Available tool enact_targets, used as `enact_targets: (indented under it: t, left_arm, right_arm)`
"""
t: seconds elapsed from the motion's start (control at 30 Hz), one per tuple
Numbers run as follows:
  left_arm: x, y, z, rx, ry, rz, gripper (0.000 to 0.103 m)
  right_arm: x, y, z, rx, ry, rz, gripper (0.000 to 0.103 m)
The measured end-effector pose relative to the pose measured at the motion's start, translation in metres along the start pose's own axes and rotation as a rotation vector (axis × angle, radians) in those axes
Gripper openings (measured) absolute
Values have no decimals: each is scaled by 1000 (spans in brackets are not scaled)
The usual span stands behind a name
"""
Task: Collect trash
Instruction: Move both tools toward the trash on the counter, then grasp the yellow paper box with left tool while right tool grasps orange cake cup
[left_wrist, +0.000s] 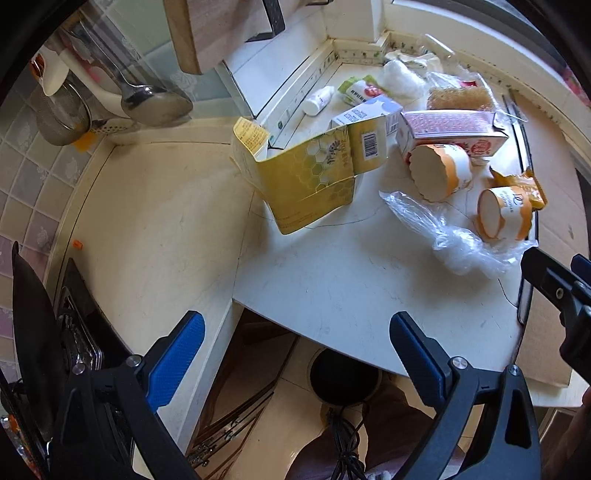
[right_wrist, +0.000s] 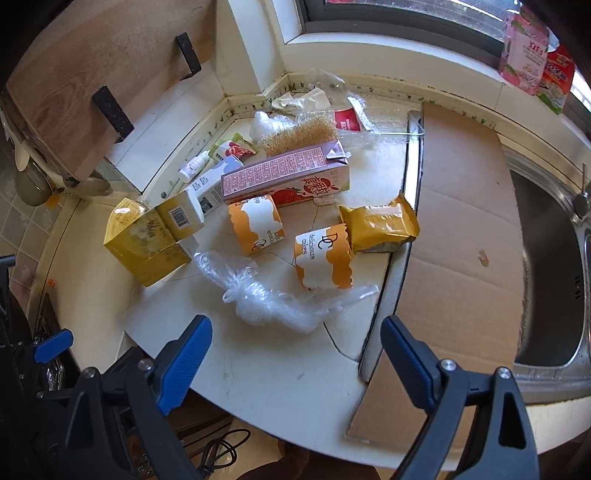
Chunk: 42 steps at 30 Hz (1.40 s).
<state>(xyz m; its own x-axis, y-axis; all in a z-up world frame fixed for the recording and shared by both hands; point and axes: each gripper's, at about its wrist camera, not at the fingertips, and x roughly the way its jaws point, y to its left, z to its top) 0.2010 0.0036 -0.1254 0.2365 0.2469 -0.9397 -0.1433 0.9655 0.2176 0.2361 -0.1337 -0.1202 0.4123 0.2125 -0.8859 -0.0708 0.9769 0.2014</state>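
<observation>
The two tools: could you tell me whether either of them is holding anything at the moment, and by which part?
Nothing is held. The left tool and the right tool both stand open above the counter, nothing between their fingers; the clear bag lies untouched ahead.

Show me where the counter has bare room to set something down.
Bare: the counter's near edge in front of the clear plastic bag, and the cardboard sheet beside the sink. Crowded: the back corner, from yellow box to gold wrapper.
</observation>
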Motion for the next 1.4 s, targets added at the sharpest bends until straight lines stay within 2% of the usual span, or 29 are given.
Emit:
enact_targets:
  t: [0.3, 0.5, 0.6, 0.77, 0.97, 1.13, 1.2, 1.27, 1.3, 1.33, 1.4]
  left_arm:
    - [6, -7, 23, -6, 11, 47, 99]
    - [2, -7, 42, 21, -29, 65, 99]
    - [-2, -7, 53, 70, -66, 65, 99]
    - [1, -14, 76, 234, -113, 34, 99]
    - [22, -14, 93, 402, -110, -10, 99]
    - [44, 0, 103, 421, -59, -67, 99]
    - [46, 4, 103, 426, -50, -100, 90]
    - [50, 7, 101, 424, -31, -131, 68]
    - [54, 10, 100, 416, -15, -150, 62]
    - [57, 13, 100, 402, 3, -173, 52]
    - [65, 18, 98, 372, 30, -208, 48]
  right_arm:
    - [18, -13, 15, -5, 32, 51, 93]
    - [17, -26, 25, 1, 25, 92, 92]
    - [14, -35, 34, 13, 10, 107, 90]
    - [16, -49, 53, 49, -12, 118, 90]
    - [28, -54, 66, 83, 20, 184, 82]
    - [31, -35, 69, 15, 20, 205, 82]
    - [33, -26, 71, -11, 20, 213, 82]
    - [35, -18, 74, -36, 18, 218, 81]
    - [37, -13, 76, -51, 17, 218, 81]
    - [39, -9, 77, -66, 16, 216, 81]
    - [45, 0, 80, -98, 16, 211, 81]
